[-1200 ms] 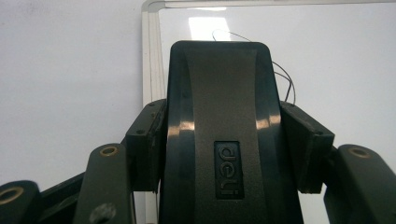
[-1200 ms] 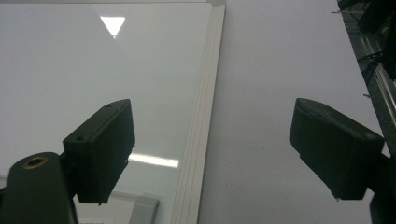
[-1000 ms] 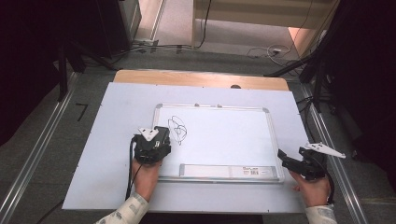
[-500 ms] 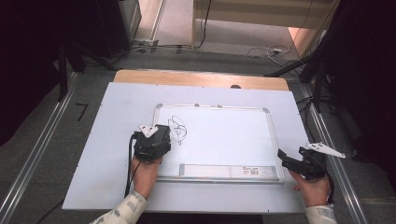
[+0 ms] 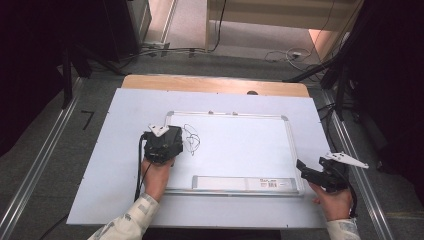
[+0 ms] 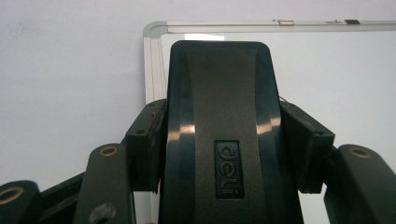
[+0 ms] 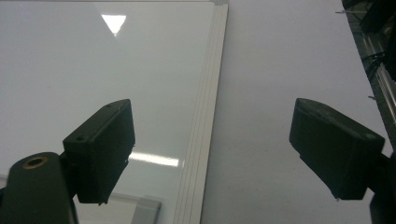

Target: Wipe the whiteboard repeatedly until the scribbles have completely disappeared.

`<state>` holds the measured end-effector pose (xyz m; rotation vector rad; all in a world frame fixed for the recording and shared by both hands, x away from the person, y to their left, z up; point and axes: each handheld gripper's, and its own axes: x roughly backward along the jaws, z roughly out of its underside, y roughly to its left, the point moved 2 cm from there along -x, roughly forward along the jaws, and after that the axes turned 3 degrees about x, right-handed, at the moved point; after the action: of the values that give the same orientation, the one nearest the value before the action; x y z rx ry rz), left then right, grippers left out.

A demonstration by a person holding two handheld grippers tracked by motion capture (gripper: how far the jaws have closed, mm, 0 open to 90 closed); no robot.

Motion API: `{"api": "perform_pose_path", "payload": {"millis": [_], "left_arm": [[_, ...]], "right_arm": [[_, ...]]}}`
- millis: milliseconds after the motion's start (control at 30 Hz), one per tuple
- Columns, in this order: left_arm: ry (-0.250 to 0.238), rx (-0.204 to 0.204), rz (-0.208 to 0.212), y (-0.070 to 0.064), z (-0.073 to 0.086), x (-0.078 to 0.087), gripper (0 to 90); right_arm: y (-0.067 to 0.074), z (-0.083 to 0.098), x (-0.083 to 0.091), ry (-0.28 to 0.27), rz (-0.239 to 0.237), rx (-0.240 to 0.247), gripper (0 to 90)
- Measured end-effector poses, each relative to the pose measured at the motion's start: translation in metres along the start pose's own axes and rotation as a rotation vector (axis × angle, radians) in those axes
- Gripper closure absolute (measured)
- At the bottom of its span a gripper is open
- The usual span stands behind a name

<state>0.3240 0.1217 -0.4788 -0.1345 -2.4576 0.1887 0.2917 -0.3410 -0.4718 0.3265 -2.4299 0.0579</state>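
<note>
A whiteboard (image 5: 240, 147) lies flat on the white table sheet, with a black scribble (image 5: 191, 137) near its left edge. My left gripper (image 5: 162, 143) sits at the board's left side, just left of the scribble. In the left gripper view it (image 6: 224, 144) is shut on a black deli eraser (image 6: 222, 116), whose far end reaches toward the board's top left corner (image 6: 156, 28). My right gripper (image 5: 312, 176) hovers at the board's lower right corner. In the right gripper view it (image 7: 212, 140) is open with nothing between its fingers, straddling the board's right frame (image 7: 205, 93).
A grey tray strip (image 5: 245, 183) runs along the whiteboard's near edge. The white sheet (image 5: 120, 125) covers a wooden table whose far edge (image 5: 215, 84) shows. Metal rails (image 5: 45, 155) run along both sides on the floor, and cables lie beyond the table.
My left gripper has moved a little away from the person along the board's left side with the eraser. The right gripper has stayed put.
</note>
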Motion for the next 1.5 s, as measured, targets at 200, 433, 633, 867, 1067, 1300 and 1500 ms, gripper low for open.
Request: {"api": "perform_pose_path", "payload": {"millis": [200,433,633,867,1067,1300,1500], "left_arm": [[0.01,-0.007,-0.003,-0.001,-0.009,-0.009,40.6],[0.034,-0.007,0.006,0.001,-0.017,-0.029,40.6],[0.043,-0.013,-0.007,0.001,-0.02,-0.04,40.6],[0.055,-0.013,-0.019,0.001,-0.024,-0.051,40.6],[0.056,-0.024,-0.027,0.001,-0.027,-0.061,40.7],[0.089,-0.029,-0.038,0.001,-0.027,-0.075,40.7],[0.076,-0.067,-0.059,-0.003,-0.024,-0.078,40.6]], "right_arm": [[0.0,0.0,0.001,-0.001,0.0,-0.003,12.9],[0.0,0.0,0.001,-0.001,-0.002,-0.002,12.9],[-0.001,0.0,0.002,-0.003,-0.004,-0.004,12.9],[-0.001,0.001,0.002,-0.003,-0.004,-0.006,12.9],[-0.001,0.001,0.002,-0.004,-0.006,-0.006,12.9],[-0.001,0.001,0.002,-0.005,-0.006,-0.005,12.9],[-0.001,0.001,0.002,-0.003,-0.006,-0.005,12.9]]}}
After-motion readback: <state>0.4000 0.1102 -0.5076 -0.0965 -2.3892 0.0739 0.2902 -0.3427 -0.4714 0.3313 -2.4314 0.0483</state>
